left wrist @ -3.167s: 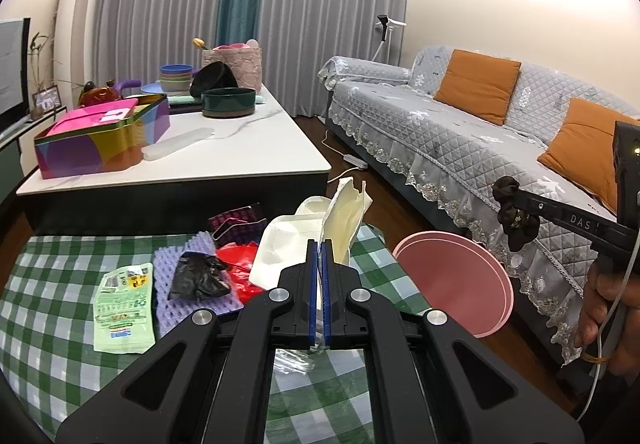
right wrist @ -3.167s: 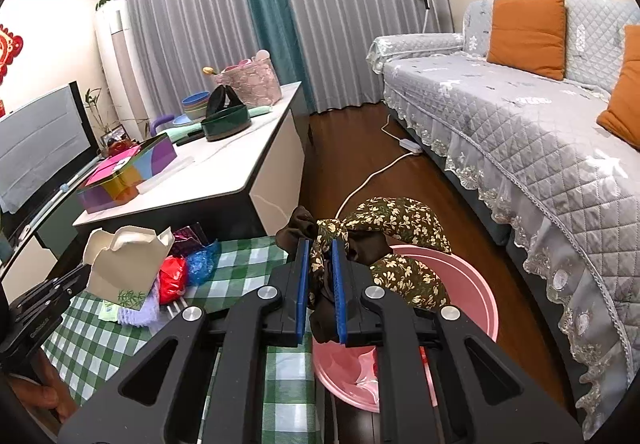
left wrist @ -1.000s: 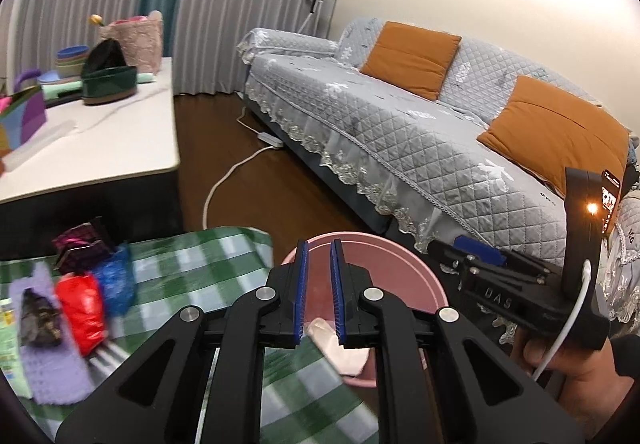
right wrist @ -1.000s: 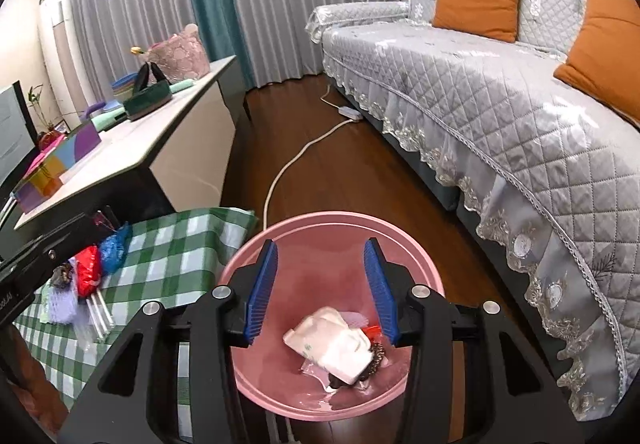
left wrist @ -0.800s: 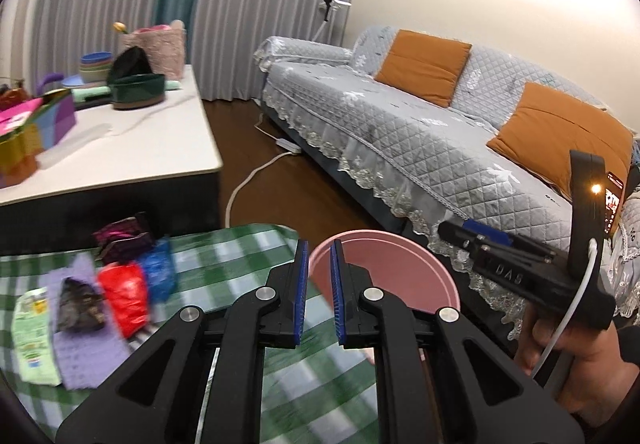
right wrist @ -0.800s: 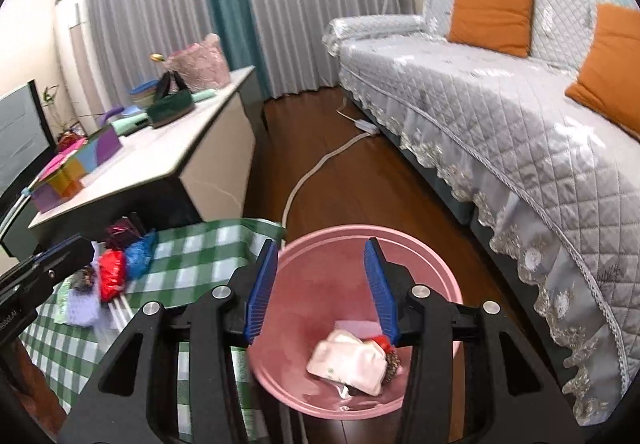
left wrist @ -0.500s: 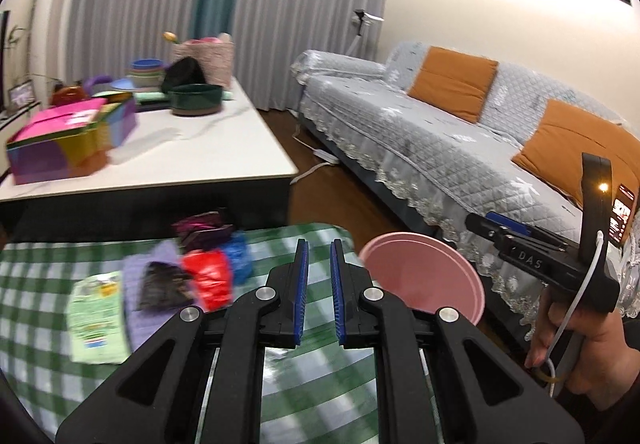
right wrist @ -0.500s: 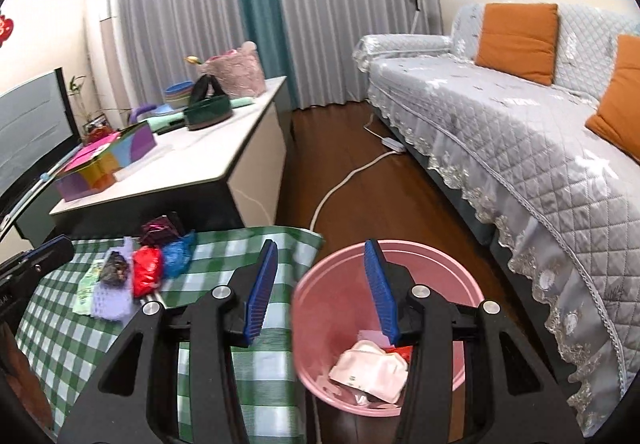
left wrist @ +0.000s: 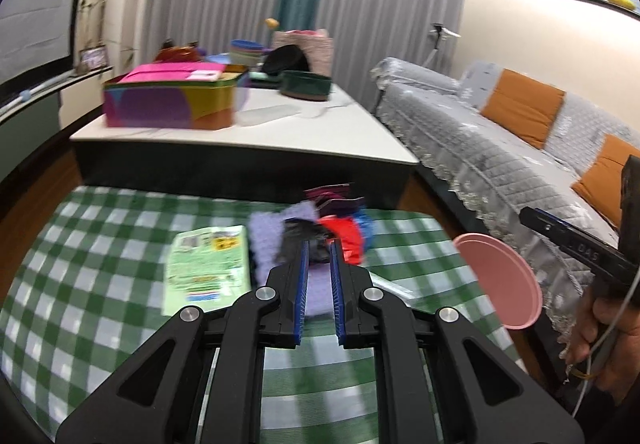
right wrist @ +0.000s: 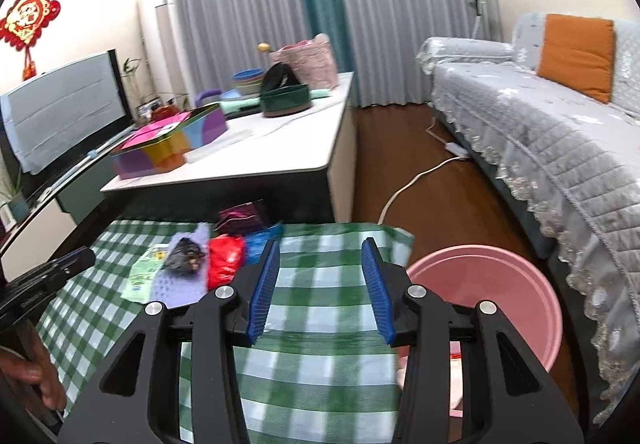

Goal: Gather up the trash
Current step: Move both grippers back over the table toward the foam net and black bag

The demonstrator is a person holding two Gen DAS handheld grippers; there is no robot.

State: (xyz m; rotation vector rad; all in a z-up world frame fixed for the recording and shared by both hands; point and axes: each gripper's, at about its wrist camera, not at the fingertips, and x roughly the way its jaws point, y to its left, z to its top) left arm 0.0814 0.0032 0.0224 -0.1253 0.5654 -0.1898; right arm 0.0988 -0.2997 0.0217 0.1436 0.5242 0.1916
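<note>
Trash lies in a cluster on the green checked cloth (left wrist: 100, 284): a green wrapper (left wrist: 206, 268), a purple mat (left wrist: 268, 240), a black crumpled piece (left wrist: 300, 240), a red bag (left wrist: 344, 234), a blue bag (left wrist: 365, 224) and a dark magenta packet (left wrist: 332, 198). My left gripper (left wrist: 319, 256) is narrowly open and empty, just short of the black piece. My right gripper (right wrist: 320, 268) is wide open and empty over the cloth, right of the cluster (right wrist: 224, 254). The pink bin (right wrist: 488, 296) stands on the floor at the right, with some trash inside.
A white low table (right wrist: 256, 160) behind the cloth carries a colourful box (right wrist: 168, 146), a dark green bowl (right wrist: 286, 100) and a pink basket (right wrist: 306, 62). A grey sofa (right wrist: 560, 148) with orange cushions runs along the right. A white cable (right wrist: 412, 180) lies on the wooden floor.
Both grippers let their trash go into the pink bin, then swung left from the bin back over the checked cloth. The left gripper now faces the trash cluster.
</note>
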